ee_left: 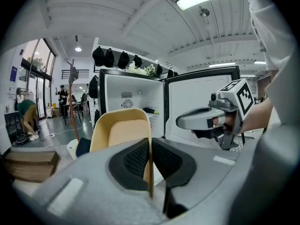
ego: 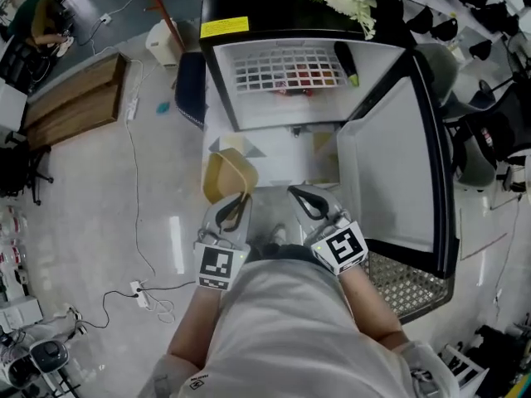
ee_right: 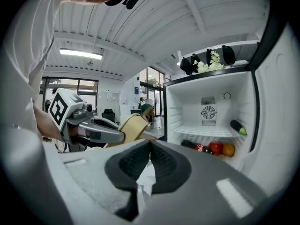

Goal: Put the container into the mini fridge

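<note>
Container (ego: 226, 177), tan, open-topped, is off the floor in front of the open mini fridge (ego: 217, 73), not in it yet; it sits at the left, near the person, just short of the cavity. Left gripper (ego: 236, 201) has its jaws narrow and pinched on the container's thin side wall, rim sticking up past the pads in the left gripper view (ee_left: 124, 130). Right gripper (ego: 303, 199) sits beside it on the right with jaws together and nothing between them, apart from the container. Fridge door (ego: 390, 164) is swung fully open to the right. In the right gripper view the upper shelf (ee_right: 206, 131) carries a cucumber (ee_right: 237, 127) at its right end; below it lie a cola bottle (ee_right: 194, 146), a tomato (ee_right: 216, 147) and an orange (ee_right: 228, 149). Step looks like carry-in: grasp done, door open, placement not yet done. Next move probably needs the left gripper to go forward into the cavity, keep the container level, and set it on the bare left part of the shelf, clear of the cucumber, before letting go. A grip on one thin wall may let it tilt.
</note>
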A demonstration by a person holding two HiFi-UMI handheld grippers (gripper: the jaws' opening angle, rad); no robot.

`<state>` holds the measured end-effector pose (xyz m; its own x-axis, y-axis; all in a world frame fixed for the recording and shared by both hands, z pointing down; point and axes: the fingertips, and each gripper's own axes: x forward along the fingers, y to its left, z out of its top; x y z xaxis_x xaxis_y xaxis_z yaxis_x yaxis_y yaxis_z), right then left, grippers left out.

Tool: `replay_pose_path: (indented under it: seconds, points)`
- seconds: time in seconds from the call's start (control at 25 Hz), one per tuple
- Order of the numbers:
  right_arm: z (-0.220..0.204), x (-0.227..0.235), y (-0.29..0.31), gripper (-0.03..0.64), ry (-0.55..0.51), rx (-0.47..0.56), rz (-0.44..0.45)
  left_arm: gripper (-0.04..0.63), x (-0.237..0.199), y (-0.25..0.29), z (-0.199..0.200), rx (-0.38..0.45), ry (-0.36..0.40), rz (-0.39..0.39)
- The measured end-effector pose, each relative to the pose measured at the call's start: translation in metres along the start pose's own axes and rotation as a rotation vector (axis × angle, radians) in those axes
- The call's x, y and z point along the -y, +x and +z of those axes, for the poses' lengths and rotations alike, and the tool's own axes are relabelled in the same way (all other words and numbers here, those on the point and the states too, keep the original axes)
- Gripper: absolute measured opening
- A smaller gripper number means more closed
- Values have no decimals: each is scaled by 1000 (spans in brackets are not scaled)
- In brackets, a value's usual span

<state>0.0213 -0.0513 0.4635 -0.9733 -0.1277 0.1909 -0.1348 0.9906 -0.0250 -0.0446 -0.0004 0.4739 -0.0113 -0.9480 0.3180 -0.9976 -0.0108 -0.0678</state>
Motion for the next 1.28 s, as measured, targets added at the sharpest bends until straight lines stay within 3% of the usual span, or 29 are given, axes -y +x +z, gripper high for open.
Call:
replay_pose_path:
  seconds: [0.28,0.68,1.08,1.28]
  points:
    - [-5,25,-3,4,31,-21,-80,23,11,51,22,22,32,-98]
    - [2,72,-1,4,56,-49,-277,25,-15,118,53,52,48,-176]
    - [9,92,1,3,60,-59,-396,25,-26,172,80,44,112,-187]
    - [8,97,-3,5,51,-72,-433,25,-34,196,98,63,99,-168]
